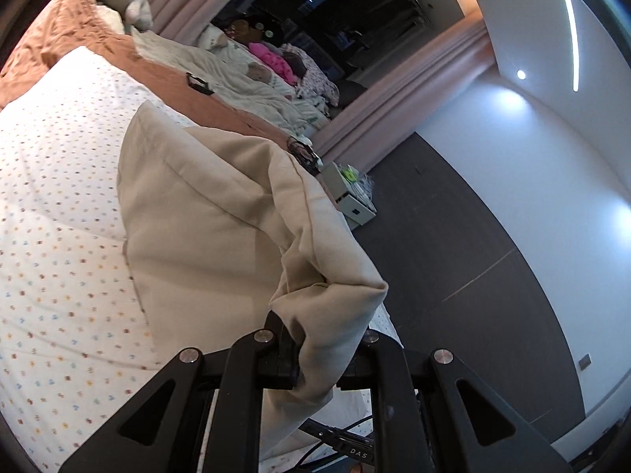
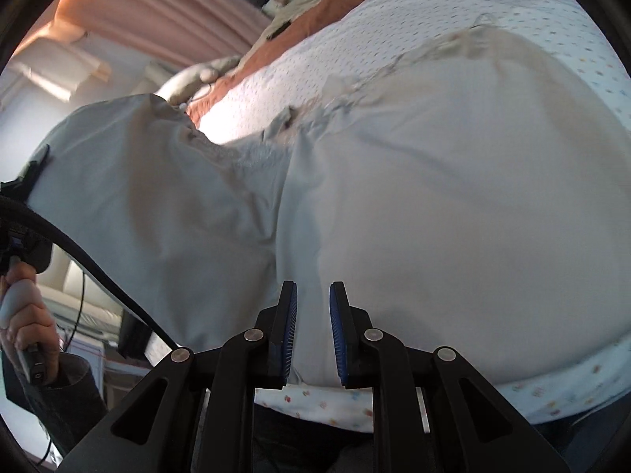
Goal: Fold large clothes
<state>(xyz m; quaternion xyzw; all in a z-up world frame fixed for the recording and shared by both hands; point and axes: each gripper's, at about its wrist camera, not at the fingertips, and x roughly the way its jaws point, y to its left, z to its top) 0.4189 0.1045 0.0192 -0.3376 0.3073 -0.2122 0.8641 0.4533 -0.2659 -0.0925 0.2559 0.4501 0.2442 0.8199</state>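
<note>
A large beige garment (image 1: 205, 216) lies on a bed with a white dotted sheet (image 1: 59, 197). My left gripper (image 1: 315, 339) is shut on a bunched corner of the garment and holds it lifted near the bed's edge. In the right wrist view the same garment (image 2: 434, 197) spreads across the bed, with a lace-trimmed edge (image 2: 315, 110) in the middle. My right gripper (image 2: 313, 315) is open, its blue-padded fingers (image 2: 290, 327) just above the garment's near edge, with nothing between them. The hand holding the left gripper shows at far left (image 2: 27, 323).
An orange blanket (image 1: 71, 31) and a pile of other clothes (image 1: 276, 75) lie at the far side of the bed. Pink curtains (image 1: 394, 90) hang behind. A small white box (image 1: 351, 193) stands on the dark floor (image 1: 453, 256) beside the bed. A black cable (image 2: 86, 260) crosses at left.
</note>
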